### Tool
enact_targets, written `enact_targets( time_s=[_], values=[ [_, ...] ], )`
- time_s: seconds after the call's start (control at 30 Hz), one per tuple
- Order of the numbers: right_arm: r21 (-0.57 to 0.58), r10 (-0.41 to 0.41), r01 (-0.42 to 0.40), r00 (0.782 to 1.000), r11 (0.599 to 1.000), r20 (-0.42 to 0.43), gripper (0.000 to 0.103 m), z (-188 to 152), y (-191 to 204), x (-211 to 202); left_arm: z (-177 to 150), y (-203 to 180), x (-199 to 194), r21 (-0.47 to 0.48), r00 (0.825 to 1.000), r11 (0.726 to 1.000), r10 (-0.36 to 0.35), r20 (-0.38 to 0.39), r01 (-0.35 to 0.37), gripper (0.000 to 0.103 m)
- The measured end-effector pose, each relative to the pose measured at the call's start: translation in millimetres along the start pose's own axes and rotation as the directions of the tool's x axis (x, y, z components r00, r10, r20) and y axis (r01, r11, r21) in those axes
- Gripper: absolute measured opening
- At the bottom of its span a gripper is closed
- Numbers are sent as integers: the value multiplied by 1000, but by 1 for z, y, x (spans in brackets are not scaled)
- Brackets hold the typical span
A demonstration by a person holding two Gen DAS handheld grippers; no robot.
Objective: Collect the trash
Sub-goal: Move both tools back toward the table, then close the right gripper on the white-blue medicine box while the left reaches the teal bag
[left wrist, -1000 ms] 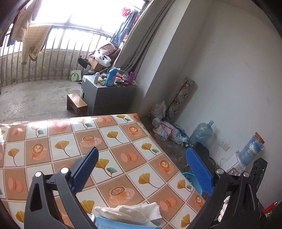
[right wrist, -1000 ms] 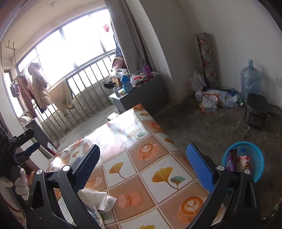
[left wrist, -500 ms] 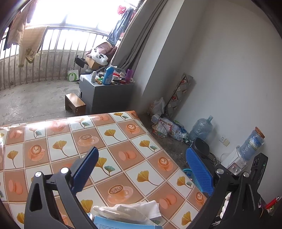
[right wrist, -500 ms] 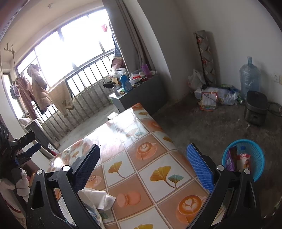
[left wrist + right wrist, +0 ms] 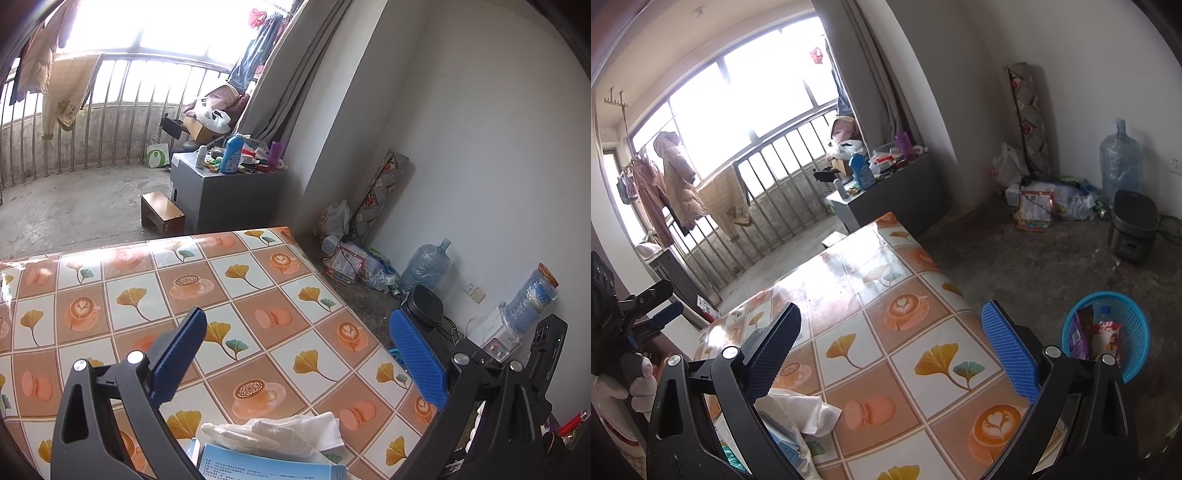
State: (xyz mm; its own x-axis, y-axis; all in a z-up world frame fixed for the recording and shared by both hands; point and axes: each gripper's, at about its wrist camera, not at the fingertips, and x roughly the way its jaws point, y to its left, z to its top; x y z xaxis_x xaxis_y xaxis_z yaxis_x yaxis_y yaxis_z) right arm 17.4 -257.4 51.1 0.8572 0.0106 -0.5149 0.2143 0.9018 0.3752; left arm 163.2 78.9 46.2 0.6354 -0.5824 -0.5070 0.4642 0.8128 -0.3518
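Observation:
My left gripper (image 5: pixel 295 354) is open and empty above the table (image 5: pixel 155 280), which has a cloth patterned with coffee cups and ginkgo leaves. A blue tissue box (image 5: pixel 273 467) with white tissue (image 5: pixel 280 430) sticking out lies just under it at the near edge. My right gripper (image 5: pixel 892 345) is open and empty above the same table (image 5: pixel 886 332). The tissue box and tissue (image 5: pixel 798 410) sit by its left finger. A blue mesh trash basket (image 5: pixel 1134 332) holding wrappers stands on the floor at the right. The left gripper (image 5: pixel 646 310) shows at the far left of the right wrist view.
A grey cabinet (image 5: pixel 225 195) with bottles stands by the curtain, with a small wooden stool (image 5: pixel 162 214) beside it. Bags and litter (image 5: pixel 354 258), a water jug (image 5: pixel 424 266), a rice cooker (image 5: pixel 1132 225) and a water dispenser (image 5: pixel 517 317) line the wall.
Both grippers have drifted slightly: the table sits a little lower and farther in the left wrist view. Both stay open and empty.

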Motion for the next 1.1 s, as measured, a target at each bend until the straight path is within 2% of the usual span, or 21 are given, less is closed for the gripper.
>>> enact_targets(
  time_s=[0.5, 0.67, 0.77, 0.83, 0.9, 1.03, 1.1],
  values=[
    [-13, -1, 1, 1000, 1000, 0, 94, -2, 1, -5, -10, 11, -8, -32, 999, 999, 36, -31, -37, 97],
    [-8, 37, -37, 997, 999, -62, 91, -16, 0, 2, -22, 25, -21, -39, 996, 996, 74, -47, -76, 97],
    [-17, 87, -89, 989, 996, -116, 88, -27, 5, 5, -33, 38, -27, -58, 993, 994, 93, -71, -97, 97],
    [-22, 144, -149, 978, 989, -152, 87, -33, 14, 6, -41, 47, -29, -71, 990, 992, 100, -97, -107, 97],
    [-38, 224, -235, 955, 971, -196, 84, -39, 28, 9, -49, 54, -30, -76, 986, 990, 107, -124, -117, 97],
    [-141, 325, -378, 898, 915, -297, 76, -49, 72, 16, -65, 67, -32, -81, 974, 984, 144, -173, -160, 90],
    [-183, 361, -447, 858, 876, -366, 68, -57, 97, 26, -73, 74, -32, -87, 964, 978, 169, -205, -190, 84]
  ],
)
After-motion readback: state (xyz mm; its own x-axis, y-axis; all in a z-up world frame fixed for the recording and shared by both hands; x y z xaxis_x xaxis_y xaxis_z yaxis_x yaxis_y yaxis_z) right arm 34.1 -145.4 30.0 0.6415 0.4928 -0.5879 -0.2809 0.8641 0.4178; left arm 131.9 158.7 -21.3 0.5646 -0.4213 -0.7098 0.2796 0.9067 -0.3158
